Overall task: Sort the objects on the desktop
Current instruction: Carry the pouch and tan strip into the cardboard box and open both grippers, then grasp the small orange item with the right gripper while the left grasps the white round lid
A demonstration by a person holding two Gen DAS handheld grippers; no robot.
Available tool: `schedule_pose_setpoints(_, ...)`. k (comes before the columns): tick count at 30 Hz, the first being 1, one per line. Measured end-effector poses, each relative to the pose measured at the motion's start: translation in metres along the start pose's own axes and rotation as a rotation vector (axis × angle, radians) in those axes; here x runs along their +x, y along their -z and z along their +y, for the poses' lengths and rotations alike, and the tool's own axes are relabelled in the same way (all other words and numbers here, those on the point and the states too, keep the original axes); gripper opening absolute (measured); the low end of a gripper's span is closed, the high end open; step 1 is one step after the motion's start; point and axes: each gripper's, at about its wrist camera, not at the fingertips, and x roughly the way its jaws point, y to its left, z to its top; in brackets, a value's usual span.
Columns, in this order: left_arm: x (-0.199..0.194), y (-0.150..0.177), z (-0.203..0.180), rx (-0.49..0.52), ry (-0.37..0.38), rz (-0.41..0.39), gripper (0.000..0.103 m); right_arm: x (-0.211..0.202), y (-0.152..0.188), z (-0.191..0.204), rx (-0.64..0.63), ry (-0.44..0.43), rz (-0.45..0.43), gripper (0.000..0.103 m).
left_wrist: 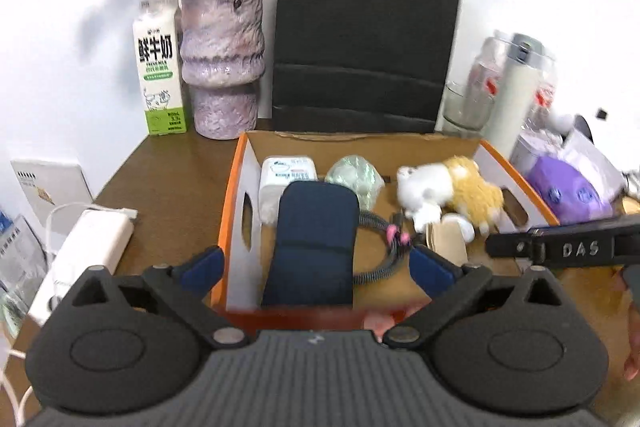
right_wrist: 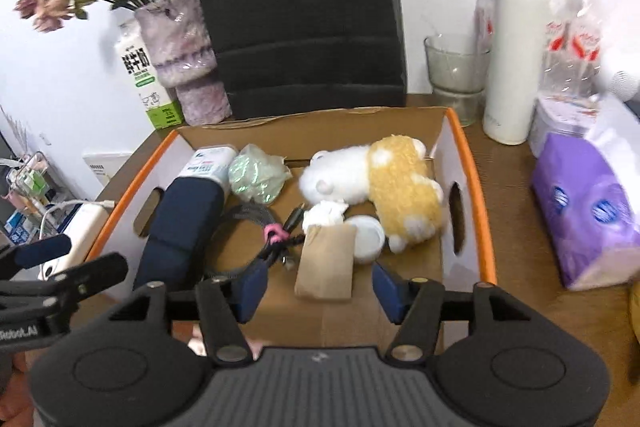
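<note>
An orange-rimmed cardboard box holds a navy case, a white tissue pack, a green crumpled wrapper, a white and yellow plush toy, a coiled cable with a pink tie, a brown paper packet and a small white lid. My left gripper is open and empty over the box's near edge. My right gripper is open and empty above the brown packet.
A black paper bag, a purple vase with dried flowers and a milk carton stand behind the box. A white power bank lies left. A glass, a white thermos and purple tissues are right.
</note>
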Motion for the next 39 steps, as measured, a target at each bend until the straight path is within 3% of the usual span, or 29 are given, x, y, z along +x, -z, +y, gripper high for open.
schedule_pose_setpoints(4,-0.029,0.024,-0.006,0.013,-0.017,-0.019,0.102,-0.036,0.032,0.007,-0.013,0.045,-0.076,0.059)
schedule_pose_setpoints(10,-0.064,0.090,-0.011,-0.013,0.082,-0.006,0.103,-0.090,0.106,0.017,0.002,0.048,-0.175,0.069)
schedule_pose_setpoints(13,-0.070,0.125,-0.006,-0.062,0.186,0.051,0.103,-0.110,0.151,0.026,-0.012,0.041,-0.214,0.074)
schedule_pose_setpoints(18,-0.095,0.170,-0.003,-0.106,0.166,0.017,0.103,-0.130,0.215,0.033,-0.004,0.013,-0.233,0.077)
schedule_pose_setpoints(21,-0.112,0.185,-0.011,-0.067,0.149,-0.033,0.103,-0.139,0.244,0.040,-0.087,0.050,-0.260,0.079)
schedule_pose_setpoints(24,-0.119,0.197,-0.021,0.008,0.116,-0.094,0.103,-0.144,0.261,0.040,-0.075,0.056,-0.259,0.082)
schedule_pose_setpoints(32,-0.109,0.196,-0.021,0.005,0.114,-0.052,0.103,-0.140,0.272,0.037,-0.055,0.065,-0.256,0.080)
schedule_pose_setpoints(35,-0.096,0.175,-0.023,0.026,0.123,-0.061,0.103,-0.139,0.269,0.036,-0.073,0.046,-0.265,0.077)
schedule_pose_setpoints(39,-0.064,0.129,-0.021,0.036,0.164,-0.075,0.091,-0.135,0.242,0.035,-0.136,0.042,-0.279,0.045)
